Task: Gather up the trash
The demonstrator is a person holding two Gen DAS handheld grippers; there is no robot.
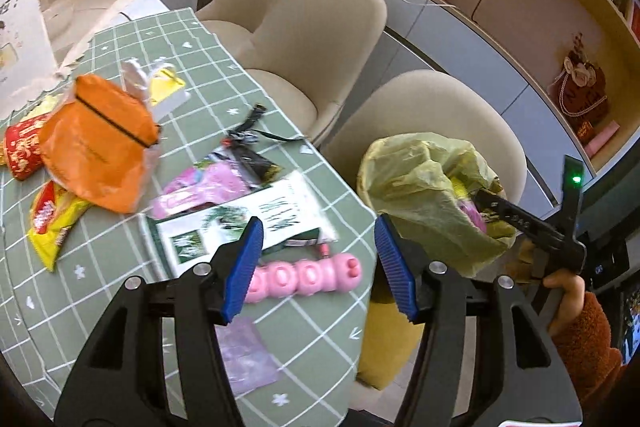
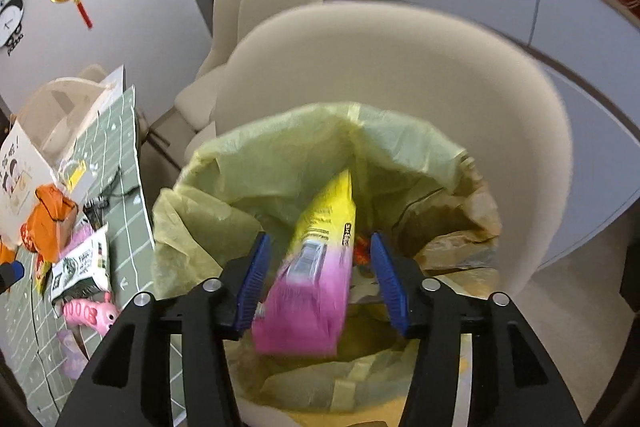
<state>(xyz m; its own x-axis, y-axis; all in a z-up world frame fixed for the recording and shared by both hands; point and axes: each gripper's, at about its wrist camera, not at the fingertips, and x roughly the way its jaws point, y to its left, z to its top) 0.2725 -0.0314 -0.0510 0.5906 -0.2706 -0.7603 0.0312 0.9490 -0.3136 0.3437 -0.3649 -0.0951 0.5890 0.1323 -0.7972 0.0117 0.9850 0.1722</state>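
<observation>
My right gripper (image 2: pixel 318 281) is open over the mouth of a bin lined with a yellow-green bag (image 2: pixel 256 163). A yellow and pink wrapper (image 2: pixel 316 267) sits blurred between its jaws, loose, tipping into the bag. My left gripper (image 1: pixel 318 267) is open and empty above the table's near edge. Below it lie a pink ridged toy (image 1: pixel 308 277), a green and white packet (image 1: pixel 248 223) and a pale purple wrapper (image 1: pixel 244 355). The bag (image 1: pixel 416 187) and the right gripper's fingers (image 1: pixel 516 215) show at right in the left wrist view.
A green checked tablecloth (image 1: pixel 192 39) carries an orange bag (image 1: pixel 96 147), a red and yellow snack pack (image 1: pixel 52 223), a red cup (image 1: pixel 24 147), a pink packet (image 1: pixel 204 187) and black wrappers (image 1: pixel 250 143). Beige chairs (image 1: pixel 320 27) stand along the table's right side.
</observation>
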